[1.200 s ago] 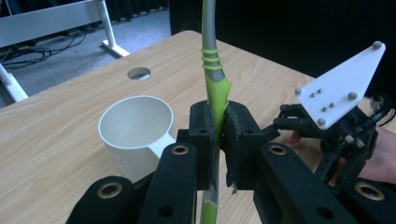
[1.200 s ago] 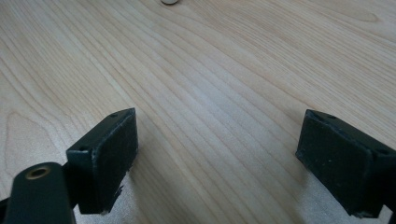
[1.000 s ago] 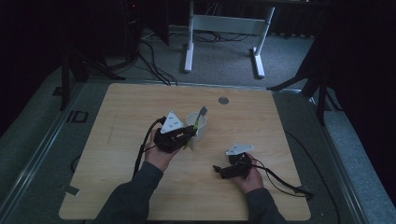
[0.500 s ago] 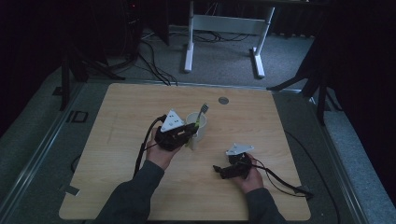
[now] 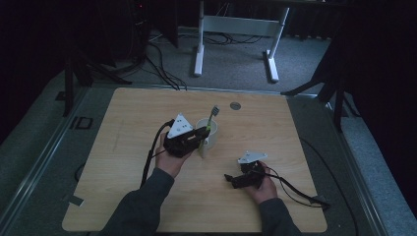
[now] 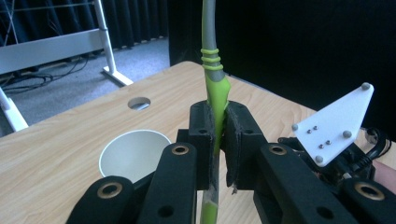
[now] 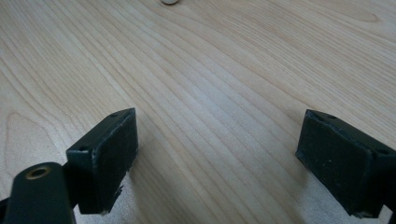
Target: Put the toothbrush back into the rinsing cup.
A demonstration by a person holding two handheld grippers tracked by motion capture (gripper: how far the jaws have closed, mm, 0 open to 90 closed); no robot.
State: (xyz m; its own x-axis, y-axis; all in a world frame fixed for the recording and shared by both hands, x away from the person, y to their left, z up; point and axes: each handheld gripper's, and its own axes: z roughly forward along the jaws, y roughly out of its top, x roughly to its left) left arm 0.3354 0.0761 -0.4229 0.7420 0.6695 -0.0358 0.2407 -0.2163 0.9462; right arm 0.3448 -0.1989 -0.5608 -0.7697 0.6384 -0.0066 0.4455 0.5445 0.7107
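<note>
My left tongs [image 6: 215,140] pinch the green toothbrush [image 6: 214,93] by its handle and hold it upright, just beside the white cup [image 5: 209,136] near the middle of the bench [image 5: 123,113]; its bristle end points up above the cup rim; my right tongs [image 7: 217,158] are spread wide and low over the bare wood, well apart from the cup, with nothing between them.
</note>
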